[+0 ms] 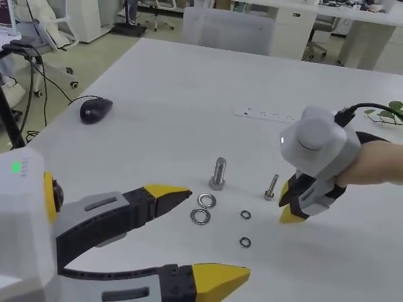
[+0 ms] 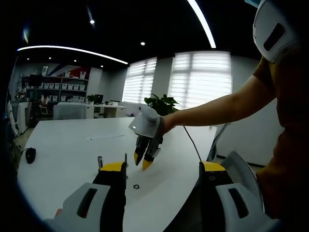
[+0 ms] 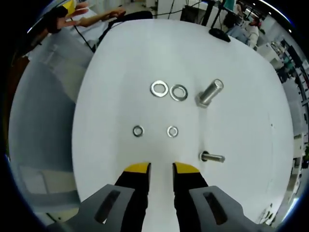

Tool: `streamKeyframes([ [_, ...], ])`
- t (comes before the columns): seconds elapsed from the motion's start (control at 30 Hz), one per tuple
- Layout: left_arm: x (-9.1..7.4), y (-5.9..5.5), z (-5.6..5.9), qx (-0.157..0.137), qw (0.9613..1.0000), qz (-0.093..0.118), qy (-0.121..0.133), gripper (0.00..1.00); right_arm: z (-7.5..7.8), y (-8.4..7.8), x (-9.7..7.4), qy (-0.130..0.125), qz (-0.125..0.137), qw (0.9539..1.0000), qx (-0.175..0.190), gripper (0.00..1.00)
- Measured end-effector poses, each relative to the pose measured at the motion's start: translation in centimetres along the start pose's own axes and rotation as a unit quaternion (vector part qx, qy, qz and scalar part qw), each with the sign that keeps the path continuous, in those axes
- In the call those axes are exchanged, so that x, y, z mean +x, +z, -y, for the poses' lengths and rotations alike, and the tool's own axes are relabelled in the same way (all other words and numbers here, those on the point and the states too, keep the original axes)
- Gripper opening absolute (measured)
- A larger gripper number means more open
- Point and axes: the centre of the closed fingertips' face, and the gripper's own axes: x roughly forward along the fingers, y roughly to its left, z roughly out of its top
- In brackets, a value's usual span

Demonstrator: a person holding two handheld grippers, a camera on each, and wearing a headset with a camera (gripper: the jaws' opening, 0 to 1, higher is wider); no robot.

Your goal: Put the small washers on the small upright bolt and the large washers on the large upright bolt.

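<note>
White table [image 1: 189, 94], small washers [image 3: 172, 131] just ahead of right tool [image 3: 161, 168]

Office, white desks [image 1: 189, 94], swivel chairs [image 1: 45, 25]

White table [image 1: 189, 100]. Silver bolts [image 1: 218, 173], silver washers [image 1: 206, 201]. Black mouse [image 1: 96, 111] far left. Left gripper [image 1: 218, 233], right gripper [image 1: 288, 207]: grey-black, yellow tips. Green plant [image 1: 386, 114] far right.

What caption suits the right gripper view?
Right gripper, jaws slightly apart, faces two small washers, two large washers, a small bolt and a large bolt upright on the white table.
</note>
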Motion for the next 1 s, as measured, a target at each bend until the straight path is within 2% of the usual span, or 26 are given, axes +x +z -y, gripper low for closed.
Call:
streamKeyframes([
  [0.23,-0.6,0.0,0.8,0.002,1.0000,-0.001,-0.005,0.60,-2.1,2.1,1.8,0.019,0.011,0.9997,-0.011,0.19],
  [0.43,-1.2,-0.1,1.1,0.002,1.0000,-0.001,-0.001,0.60,-2.6,3.1,3.6,0.026,0.014,0.9993,-0.021,0.20],
  [0.67,-1.8,0.3,1.3,0.003,1.0000,0.002,0.008,0.60,-2.6,3.3,4.2,0.031,0.008,0.9990,-0.031,0.21],
  [0.87,-1.8,0.1,1.2,0.004,0.9999,-0.002,0.010,0.60,-2.6,3.1,4.7,0.036,0.007,0.9989,-0.029,0.22],
  [1.0,-1.8,0.4,1.5,0.004,0.9999,-0.001,0.012,0.60,-2.6,3.1,4.6,0.038,0.018,0.9989,-0.021,0.22],
])
